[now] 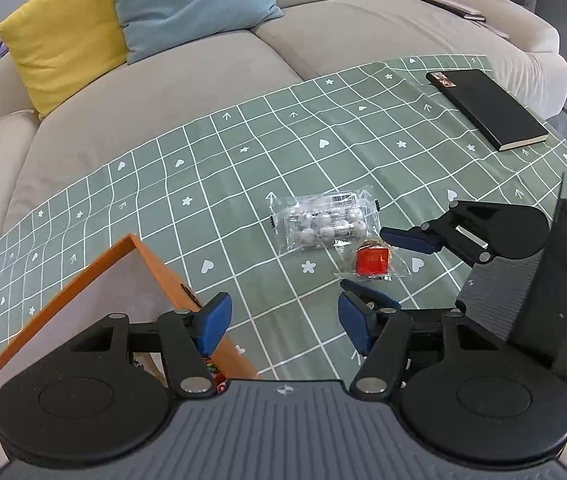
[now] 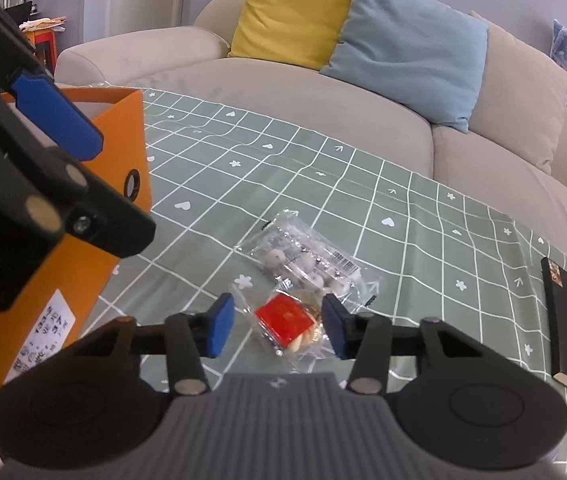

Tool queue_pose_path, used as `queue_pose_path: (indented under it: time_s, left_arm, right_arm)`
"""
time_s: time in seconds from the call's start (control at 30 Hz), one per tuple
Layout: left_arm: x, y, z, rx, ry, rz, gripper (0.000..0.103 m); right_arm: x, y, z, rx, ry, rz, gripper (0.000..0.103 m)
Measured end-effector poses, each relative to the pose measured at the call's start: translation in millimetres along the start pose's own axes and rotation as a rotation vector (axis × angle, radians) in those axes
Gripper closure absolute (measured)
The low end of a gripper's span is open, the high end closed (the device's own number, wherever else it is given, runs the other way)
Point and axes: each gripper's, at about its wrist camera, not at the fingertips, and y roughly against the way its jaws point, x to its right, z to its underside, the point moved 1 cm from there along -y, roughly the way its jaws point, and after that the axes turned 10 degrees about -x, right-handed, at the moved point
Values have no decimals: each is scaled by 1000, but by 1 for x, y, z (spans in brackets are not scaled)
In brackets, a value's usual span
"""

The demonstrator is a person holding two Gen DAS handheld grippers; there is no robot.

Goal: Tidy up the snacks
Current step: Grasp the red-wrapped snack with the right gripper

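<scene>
I see a white label (image 2: pixel 41 340) with handwriting I can't read on the orange box (image 2: pixel 123 136), lower left, and a barcode (image 2: pixel 345 264) on the clear snack packet (image 2: pixel 303 256).

Right tool (image 2: pixel 277 326) straddles red snack packet (image 2: pixel 285 318), pads not touching; orange box (image 2: pixel 123 152) left.

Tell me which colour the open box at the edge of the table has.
The box is orange outside, with a pale inside. The right wrist view shows it best.

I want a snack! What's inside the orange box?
The orange box shows mostly pale inner wall. A bit of something red and green peeks out low down, but the left gripper covers the rest, so its contents stay hidden.
</scene>
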Motion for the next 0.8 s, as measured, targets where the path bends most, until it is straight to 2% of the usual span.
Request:
queue_pose_path:
  time_s: [0.17, 0.23, 0.43, 0.57, 0.6, 0.7, 0.8]
  left_arm:
    - [8, -4, -7, 4, -39, -16, 31]
    - [13, -5, -10, 7, -56, -21, 31]
    - [30, -16, -26, 15, -80, -6, 29]
    - [45, -26, -39, 29, -100, -4, 20]
    - [50, -29, -42, 37, -112, -10, 16]
    - [63, -41, -49, 49, -180, -36, 14]
    - [75, -58, -56, 13, -255, -77, 13]
  right_arm:
    - [8, 3, 1, -2, -24, -24, 68]
    - [12, 6, 4, -3, -40, -28, 80]
    - [40, 30, 18, 13, -119, -25, 82]
    - [66, 39, 30, 9, -197, 6, 82]
    - [73, 39, 32, 7, -222, 14, 82]
    - [91, 40, 39, 14, -289, 25, 82]
    - [105, 38, 46, 8, -340, 17, 82]
